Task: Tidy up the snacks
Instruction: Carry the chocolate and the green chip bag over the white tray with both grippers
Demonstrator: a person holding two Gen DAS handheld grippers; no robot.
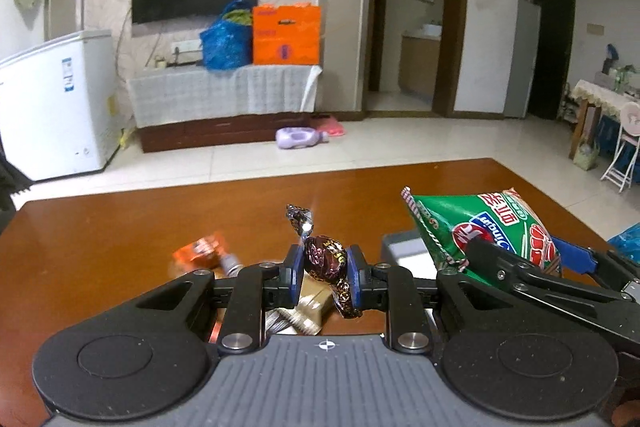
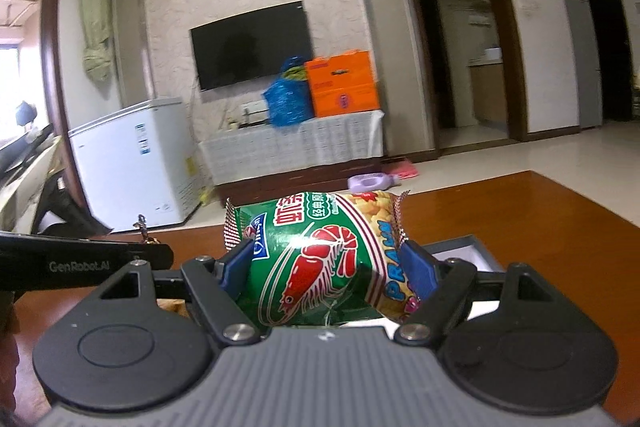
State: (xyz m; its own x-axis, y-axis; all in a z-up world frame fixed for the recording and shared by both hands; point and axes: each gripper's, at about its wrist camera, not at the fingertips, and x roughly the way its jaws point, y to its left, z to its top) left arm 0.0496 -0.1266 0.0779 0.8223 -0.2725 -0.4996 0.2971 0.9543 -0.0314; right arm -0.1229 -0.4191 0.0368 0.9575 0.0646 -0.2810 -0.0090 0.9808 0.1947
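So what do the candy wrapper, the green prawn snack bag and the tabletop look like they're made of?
Candy wrapper: crinkled metallic foil, dark brown and shiny, with twisted ends and a bright glint.
Green prawn snack bag: thin glossy printed plastic film, puffed, with crimped serrated edges.
Tabletop: reddish-brown wood or wood veneer, probably lacquered, since it reflects light.

Left tool [image 1: 323, 265] clamped narrow, right tool [image 2: 326, 267] gripping wide, both tilted slightly downward.

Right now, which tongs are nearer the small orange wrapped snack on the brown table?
Left. Left tongs hover just right of the orange snack; right tongs are farther right, gripping the green bag.
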